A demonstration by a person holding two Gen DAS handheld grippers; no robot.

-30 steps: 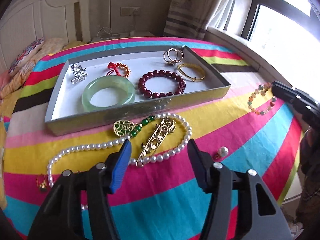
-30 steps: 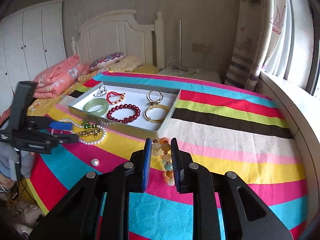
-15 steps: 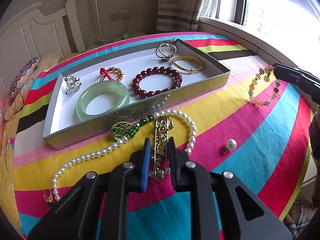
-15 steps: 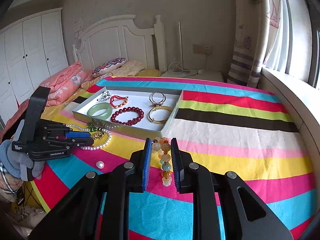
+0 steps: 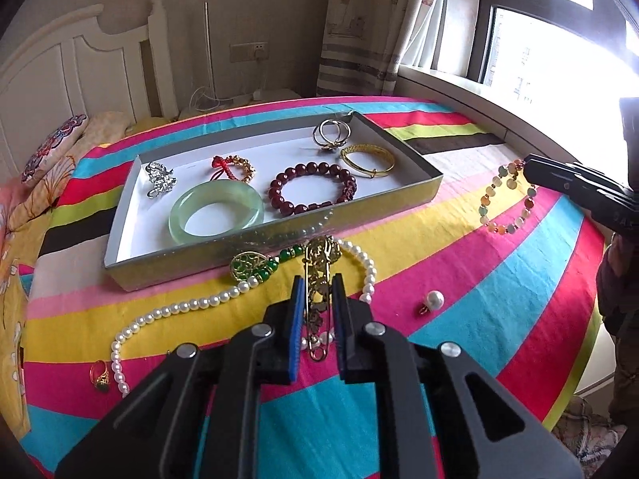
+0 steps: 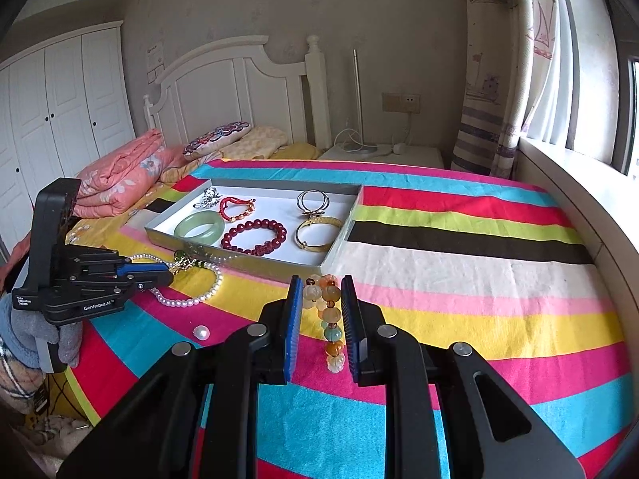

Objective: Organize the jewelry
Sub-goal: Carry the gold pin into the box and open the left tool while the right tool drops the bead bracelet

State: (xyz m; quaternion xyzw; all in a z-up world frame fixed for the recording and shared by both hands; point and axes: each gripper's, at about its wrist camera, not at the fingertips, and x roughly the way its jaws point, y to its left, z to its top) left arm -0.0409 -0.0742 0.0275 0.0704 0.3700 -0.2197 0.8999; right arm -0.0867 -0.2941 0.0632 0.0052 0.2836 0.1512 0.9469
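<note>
My left gripper [image 5: 317,293] is shut on a gold pin brooch [image 5: 318,275] and holds it over the striped bedspread, just in front of the grey tray [image 5: 415,195]. My right gripper [image 6: 319,293] is shut on a multicolour bead bracelet [image 6: 329,315], which hangs between its jaws; it also shows in the left wrist view [image 5: 505,199]. The tray holds a jade bangle [image 5: 216,211], a dark red bead bracelet [image 5: 312,193], a gold bangle [image 5: 367,159], silver rings [image 5: 331,133], a red cord bracelet [image 5: 231,167] and a silver brooch [image 5: 159,177].
A pearl necklace [image 5: 191,305], a green-and-gold pendant [image 5: 251,265], a gold ring [image 5: 100,375] and a pearl earring [image 5: 433,300] lie on the bedspread. Folded pink bedding [image 6: 124,175] and a headboard [image 6: 239,88] stand behind the tray. A window ledge [image 6: 579,199] runs along the right.
My left gripper moved forward and closed on the gold pin brooch, then lifted it. My right gripper stayed shut on the bead bracelet and rose a little.
</note>
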